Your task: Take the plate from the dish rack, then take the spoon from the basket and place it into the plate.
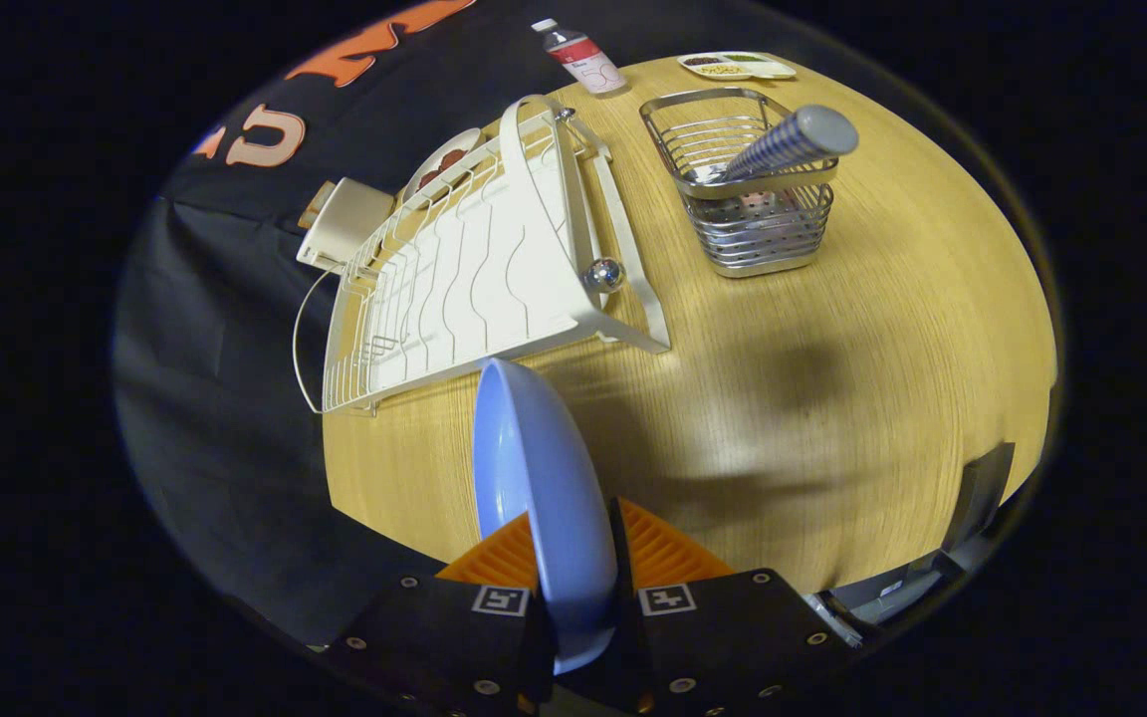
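Note:
A light blue plate (534,478) stands on edge between my fingers, and the gripper (573,588) is shut on its rim, holding it above the wooden table (832,398). Beyond the plate lies the white dish rack (464,279), with no dishes in its slots. Further off to the right of the rack stands a metal wire basket (758,199). The spoon (783,144) leans in it, its thick striped handle sticking out over the basket's right rim.
A small bottle (583,58) and a flat tray with compartments (736,66) sit at the table's far edge. A white box (344,221) and a small dish (444,159) lie behind the rack. A shiny ball (604,274) rests on the rack's side.

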`<control>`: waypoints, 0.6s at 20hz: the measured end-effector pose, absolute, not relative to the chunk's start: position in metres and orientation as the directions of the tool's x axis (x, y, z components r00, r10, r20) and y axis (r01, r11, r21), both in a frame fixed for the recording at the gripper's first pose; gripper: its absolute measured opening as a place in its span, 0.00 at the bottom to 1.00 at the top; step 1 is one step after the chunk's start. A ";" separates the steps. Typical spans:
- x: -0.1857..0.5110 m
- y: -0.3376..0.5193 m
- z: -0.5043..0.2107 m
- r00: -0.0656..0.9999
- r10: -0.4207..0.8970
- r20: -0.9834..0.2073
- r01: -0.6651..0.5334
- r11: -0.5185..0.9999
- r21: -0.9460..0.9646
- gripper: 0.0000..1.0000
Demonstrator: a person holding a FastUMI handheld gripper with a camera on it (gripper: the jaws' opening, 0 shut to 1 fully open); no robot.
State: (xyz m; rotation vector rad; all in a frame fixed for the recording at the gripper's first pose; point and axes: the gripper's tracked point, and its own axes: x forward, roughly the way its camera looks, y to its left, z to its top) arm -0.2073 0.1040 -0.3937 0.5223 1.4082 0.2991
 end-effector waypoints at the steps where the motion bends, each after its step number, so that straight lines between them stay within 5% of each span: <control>1: -0.208 0.106 -0.395 0.151 0.505 -0.850 0.106 0.846 0.522 0.26; 6: -0.206 0.097 -0.408 0.155 0.448 -0.881 0.094 0.881 0.464 0.38; 12: -0.168 0.080 -0.411 0.319 0.384 -0.867 0.087 0.899 0.430 0.50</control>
